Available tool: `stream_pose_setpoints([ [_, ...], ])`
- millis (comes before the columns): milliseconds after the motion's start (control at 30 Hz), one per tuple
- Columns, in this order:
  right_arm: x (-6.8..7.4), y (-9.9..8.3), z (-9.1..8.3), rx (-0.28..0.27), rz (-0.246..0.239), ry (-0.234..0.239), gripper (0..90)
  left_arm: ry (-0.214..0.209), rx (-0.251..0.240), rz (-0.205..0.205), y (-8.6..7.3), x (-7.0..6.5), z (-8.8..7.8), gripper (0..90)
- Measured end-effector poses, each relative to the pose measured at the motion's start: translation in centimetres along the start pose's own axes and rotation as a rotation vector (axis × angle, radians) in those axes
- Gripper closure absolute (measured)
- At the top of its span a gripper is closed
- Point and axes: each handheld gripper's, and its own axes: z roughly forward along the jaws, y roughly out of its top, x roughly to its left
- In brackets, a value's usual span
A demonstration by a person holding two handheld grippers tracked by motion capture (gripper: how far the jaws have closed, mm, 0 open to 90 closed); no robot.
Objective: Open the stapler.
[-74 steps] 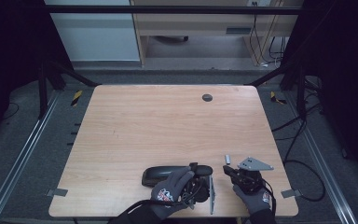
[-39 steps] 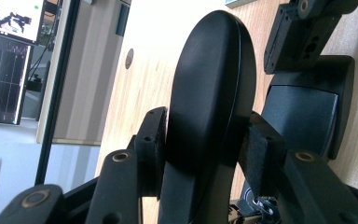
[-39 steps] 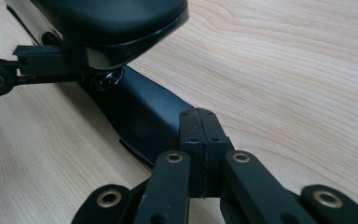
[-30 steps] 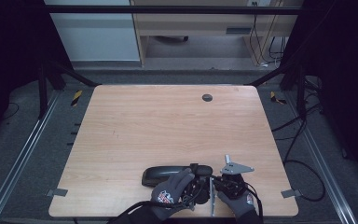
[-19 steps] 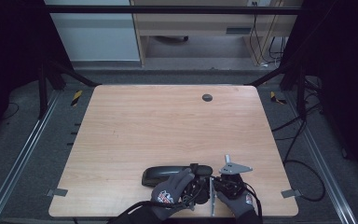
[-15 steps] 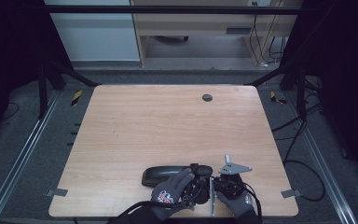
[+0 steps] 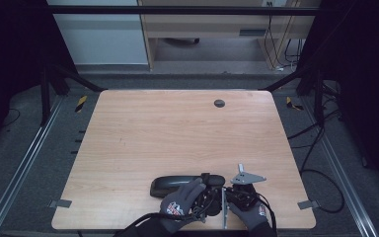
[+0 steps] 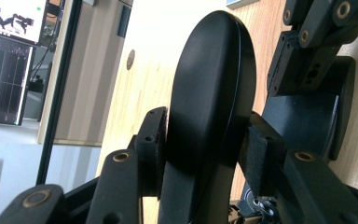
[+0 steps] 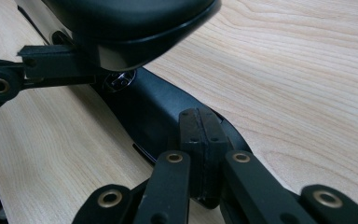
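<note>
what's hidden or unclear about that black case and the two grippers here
- High view: both gloved hands cover the black case's near end and the jaws.
- Left gripper view: the lid, clamped by the left gripper, hides the case's inside.
- Right gripper view: the right gripper is shut; whether it pinches the base is unclear.
- The hinge is too dark to read.

A glossy black case (image 7: 177, 183) is seen on a pale wood-grain table (image 7: 177, 133). Both grippers, left (image 8: 200, 149) and right (image 9: 200, 140), are matt black with brass-coloured rivets; a grey plate (image 7: 248, 177) is carried by the right one. The left hand (image 7: 182, 200) is gloved in dark grey with red and white marks, the right hand (image 7: 249, 213) in grey. A dark round plug (image 7: 219, 103) is set in the tabletop, and yellow-and-black striped tape (image 7: 81, 102) is stuck on the grey floor.
</note>
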Motion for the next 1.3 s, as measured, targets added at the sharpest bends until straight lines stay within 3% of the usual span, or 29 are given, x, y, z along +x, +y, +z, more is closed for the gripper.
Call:
stream_pose_setpoints([
  [367, 0.0, 0.0, 0.0, -0.002, 0.006, -0.004, 90.0, 0.006, -0.007, 0.001, 0.0, 0.2, -0.1, 55.7],
  [933, -0.1, 0.0, 0.0, 0.001, 0.021, 0.001, 90.0, 0.01, -0.021, -0.034, -0.3, 1.1, -0.8, 56.2],
  [1300, -0.1, 0.1, 0.0, 0.001, 0.025, -0.001, 90.0, 0.006, -0.043, -0.084, -0.7, 2.0, -1.4, 56.5],
])
